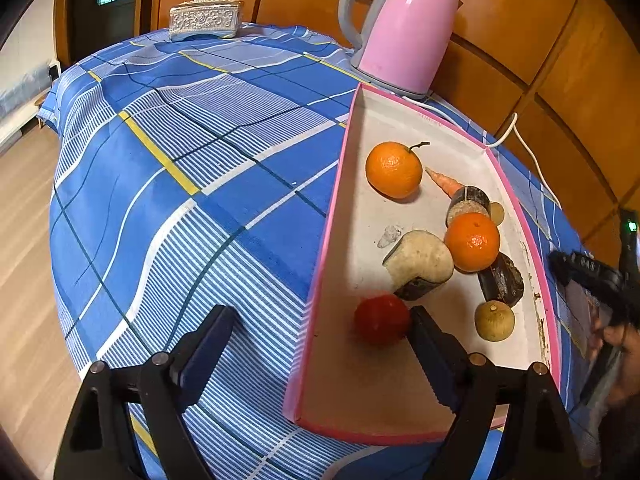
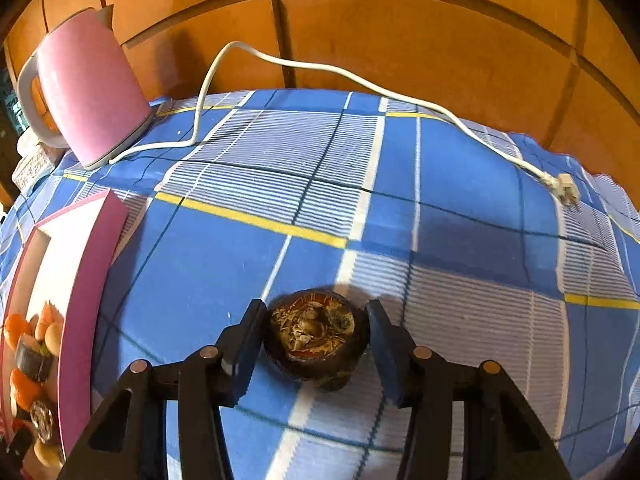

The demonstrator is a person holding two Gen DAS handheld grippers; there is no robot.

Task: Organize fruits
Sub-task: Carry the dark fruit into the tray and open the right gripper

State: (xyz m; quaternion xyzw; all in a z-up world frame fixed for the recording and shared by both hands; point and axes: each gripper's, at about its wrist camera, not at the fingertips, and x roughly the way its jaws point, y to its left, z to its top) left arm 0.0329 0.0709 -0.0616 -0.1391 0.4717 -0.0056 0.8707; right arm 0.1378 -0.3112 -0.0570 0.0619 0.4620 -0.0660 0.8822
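A pink-rimmed shallow box (image 1: 340, 184) lies on the blue checked cloth. It holds two oranges (image 1: 394, 170), a small carrot (image 1: 444, 182), a pale root (image 1: 424, 258), dark chunks (image 1: 502, 280), a yellowish round fruit (image 1: 494, 320) and a red fruit (image 1: 382, 320). My left gripper (image 1: 320, 340) stands wide open astride the box's left wall. One finger is over the cloth, the other is inside against the red fruit. In the right wrist view my right gripper (image 2: 316, 336) is shut on a dark brown round fruit (image 2: 316, 332) with a dry flaky top, which rests on the cloth to the right of the box (image 2: 92, 264).
A pink kettle (image 1: 404, 32) stands behind the box, and its white cord and plug (image 2: 560, 188) trail across the far cloth. A tissue box (image 1: 206, 20) sits at the back left. The table drops to wooden floor on the left. A hand on a black device (image 1: 592, 280) shows at the right edge.
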